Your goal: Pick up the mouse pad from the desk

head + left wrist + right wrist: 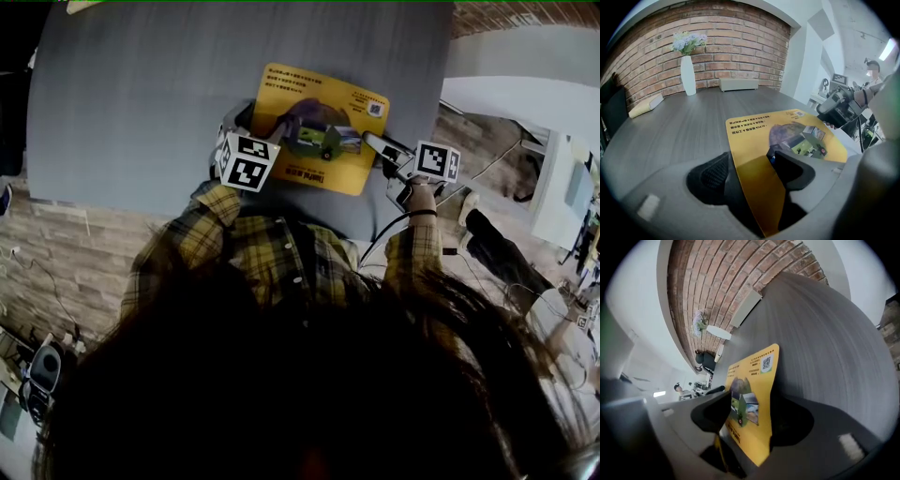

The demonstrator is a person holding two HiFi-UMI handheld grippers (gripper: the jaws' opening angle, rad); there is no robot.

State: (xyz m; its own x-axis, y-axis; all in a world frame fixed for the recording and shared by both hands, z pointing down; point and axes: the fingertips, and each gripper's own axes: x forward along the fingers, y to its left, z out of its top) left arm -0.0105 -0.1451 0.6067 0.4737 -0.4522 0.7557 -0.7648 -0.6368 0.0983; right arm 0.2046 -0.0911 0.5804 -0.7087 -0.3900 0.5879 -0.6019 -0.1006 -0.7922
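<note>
**A:** How do the jaws stand?

**B:** Wide on both. The left gripper [750, 161] has one jaw under the near corner of the mouse pad [314, 94] and one over it. The right gripper [752, 401] straddles the opposite side edge. I judge that neither is pressing, so nothing is truly held.

**A:** What's the pad like?

**B:** It's a thin, limp sheet, rectangular with rounded corners, yellow with a smooth printed top. It bends where it rides up between the jaws. The jaw faces are dark, and one shows a fine meshed grip surface.

**A:** So what could go wrong?

**B:** Any hold would be out at the margin, on a corner and a side. If one side closes or rises ahead of the other, the sheet could fold, sag in the middle, or slide out of the looser jaws.

**A:** And beyond the pad?

**B:** The table [141, 94] is smooth grey wood grain, so there's probably little friction. A nudge instead of a pinch would likely skate the pad along. The pad lies close to the near edge, so it might slip off toward the person.
</note>
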